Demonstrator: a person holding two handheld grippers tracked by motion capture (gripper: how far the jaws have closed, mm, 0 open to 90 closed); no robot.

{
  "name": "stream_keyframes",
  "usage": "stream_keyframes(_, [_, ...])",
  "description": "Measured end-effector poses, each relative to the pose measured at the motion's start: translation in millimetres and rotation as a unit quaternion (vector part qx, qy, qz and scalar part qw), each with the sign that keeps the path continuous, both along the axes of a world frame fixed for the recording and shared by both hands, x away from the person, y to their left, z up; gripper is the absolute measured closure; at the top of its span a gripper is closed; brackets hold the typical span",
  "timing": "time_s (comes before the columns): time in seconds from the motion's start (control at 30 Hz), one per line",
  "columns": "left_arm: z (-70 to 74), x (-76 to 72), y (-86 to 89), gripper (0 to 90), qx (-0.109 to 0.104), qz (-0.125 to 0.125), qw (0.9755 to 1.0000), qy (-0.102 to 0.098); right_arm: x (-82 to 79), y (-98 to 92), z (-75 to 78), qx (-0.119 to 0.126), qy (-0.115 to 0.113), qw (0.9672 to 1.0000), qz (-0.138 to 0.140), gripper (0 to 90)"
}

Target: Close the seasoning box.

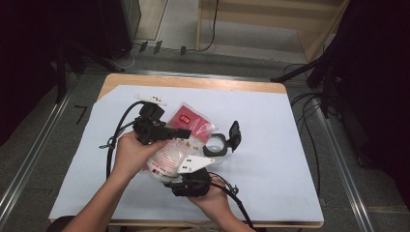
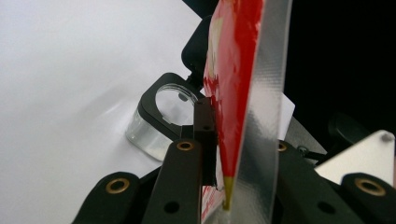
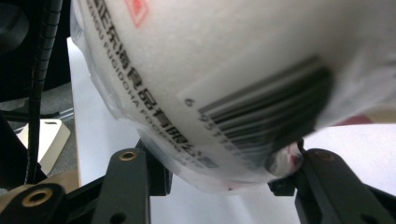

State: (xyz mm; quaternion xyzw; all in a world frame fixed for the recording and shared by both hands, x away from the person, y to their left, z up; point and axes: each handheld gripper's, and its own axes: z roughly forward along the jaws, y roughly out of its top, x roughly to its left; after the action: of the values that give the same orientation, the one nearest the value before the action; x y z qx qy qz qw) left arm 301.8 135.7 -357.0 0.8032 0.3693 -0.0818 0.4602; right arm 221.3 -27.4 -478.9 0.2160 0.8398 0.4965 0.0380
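Left hand-held gripper [image 1: 185,133] pressed together on the red top seam of a bag [image 1: 169,152], pinching the flat sealed strip edge-on, as seen in the left gripper view. Right hand-held gripper [image 3: 219,168] closed around the bulging white lower end of the same bag, near the barcode, one jaw against each side of the plump corner. Bag held up off the white tabletop [image 1: 270,145], stretched between the two, near the front middle. Probably the step of getting the bag open: gripped at both ends, seal apparently not yet broken. Next move likely calls for a firm hold below and a pull or twist at the seam, kept gentle, since a soft, heavy, grain-filled bag may slip or burst and spill. Just beside the bag, toward the right, a clear container [image 1: 215,146] with a black rim, its hinged lid [image 1: 235,134] flipped up and open, seemingly ready to take the contents. Little else in the way: only a trailing black cable [image 1: 113,140] looping at the left, and the raised lid, worth avoiding when tipping the bag over.
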Motion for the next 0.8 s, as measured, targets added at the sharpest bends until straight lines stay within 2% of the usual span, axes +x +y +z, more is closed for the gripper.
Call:
stream_keyframes(0.13, [-1.0, -0.6, -3.1, 83.3, 0.012, -0.002, 0.9999, -0.008, -2.8, 2.8, -0.5, -0.003, 0.005, 1.0, -0.006, 52.9])
stream_keyframes(0.17, [-1.2, -0.8, -4.0, 82.8, 0.017, -0.005, 0.9998, -0.01, -2.9, 2.6, -0.7, -0.004, 0.007, 0.9999, -0.008, 55.6])
stream_keyframes(0.23, [-2.2, -1.6, -5.0, 82.7, 0.024, -0.006, 0.9994, -0.024, -1.8, 0.6, -0.9, 0.001, 0.019, 0.9998, -0.005, 57.4])
stream_keyframes(0.33, [-4.5, -1.8, -8.1, 83.6, 0.011, -0.023, 0.9994, -0.023, -0.2, -1.4, 1.1, 0.02, 0.033, 0.9992, 0.007, 58.2])
stream_keyframes(0.47, [-5.7, -4.1, -16.2, 81.1, 0.033, -0.032, 0.9985, -0.029, -2.8, 0.8, 5.4, 0.016, 0.027, 0.9994, 0.016, 59.8])
stream_keyframes(0.5, [-6.2, -3.8, -17.1, 80.6, 0.035, -0.032, 0.9985, -0.028, -3.5, 1.4, 5.5, 0.015, 0.028, 0.9993, 0.018, 60.0])
stream_keyframes(0.53, [-7.3, -3.9, -18.3, 80.6, 0.03, -0.031, 0.9988, -0.025, -4.0, 1.6, 5.5, 0.014, 0.028, 0.9994, 0.017, 59.9])
stream_keyframes(0.63, [-8.4, -3.8, -21.4, 80.3, 0.037, -0.022, 0.9989, -0.021, -5.0, 2.2, 4.5, 0.008, 0.024, 0.9997, 0.004, 58.3])
stream_keyframes(0.7, [-9.9, -2.9, -23.4, 80.2, 0.032, -0.019, 0.9992, -0.015, -5.4, 1.7, 3.8, 0.008, 0.024, 0.9997, -0.005, 57.3])
stream_keyframes(0.8, [-12.4, -0.8, -25.2, 78.4, 0.029, -0.013, 0.9994, 0.013, -6.4, 2.1, 3.6, 0.007, 0.025, 0.9996, -0.012, 55.0])
